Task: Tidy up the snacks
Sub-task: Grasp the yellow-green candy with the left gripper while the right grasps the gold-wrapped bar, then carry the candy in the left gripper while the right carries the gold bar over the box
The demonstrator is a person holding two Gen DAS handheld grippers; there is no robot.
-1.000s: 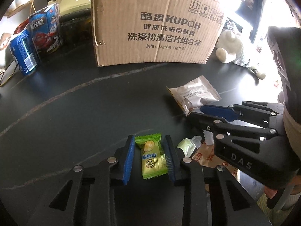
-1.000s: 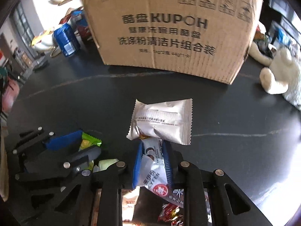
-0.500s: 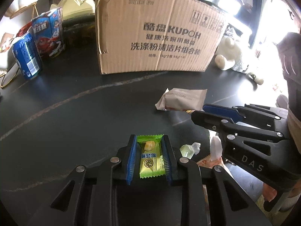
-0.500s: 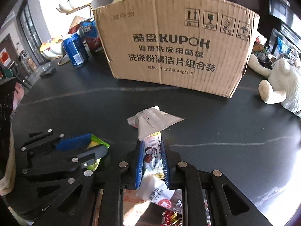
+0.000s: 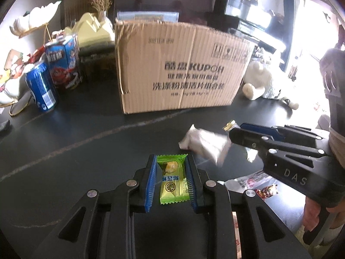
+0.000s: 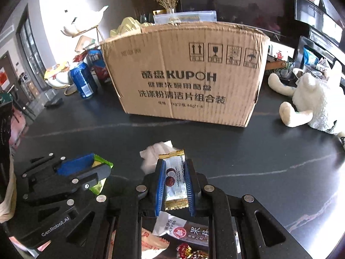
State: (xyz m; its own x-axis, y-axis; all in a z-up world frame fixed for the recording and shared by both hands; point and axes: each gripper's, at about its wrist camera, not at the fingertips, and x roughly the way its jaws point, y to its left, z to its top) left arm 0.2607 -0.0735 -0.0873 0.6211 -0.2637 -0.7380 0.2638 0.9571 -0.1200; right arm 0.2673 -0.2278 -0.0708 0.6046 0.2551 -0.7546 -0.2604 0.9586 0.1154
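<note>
Now both claws have come up off the dark surface [image 5: 64,142] with a snack each, so the picking step looks done and the carry toward the cardboard box [image 5: 181,67] is what remains. On the left, the left claw [image 5: 171,181] is clamped on a green candy packet [image 5: 172,179] with blue characters and a round gold emblem; a second ago that packet lay flat between wider jaws. Further right, the white pouch [image 5: 204,145], flat a second ago, has been tipped and now looks blurred beside the right claw [image 6: 175,183], which pinches a white and gold bar [image 6: 175,182] printed with small lettering I cannot read. Below it lie more wrappers, one white packet [image 6: 183,229] reading LYFEN. Far left stand a blue can [image 5: 41,86] and a blue carton [image 5: 64,62]. The box front reads KUPOH with rows of Chinese text and four handling symbols; a white plush toy [image 6: 312,103] sits to its right
</note>
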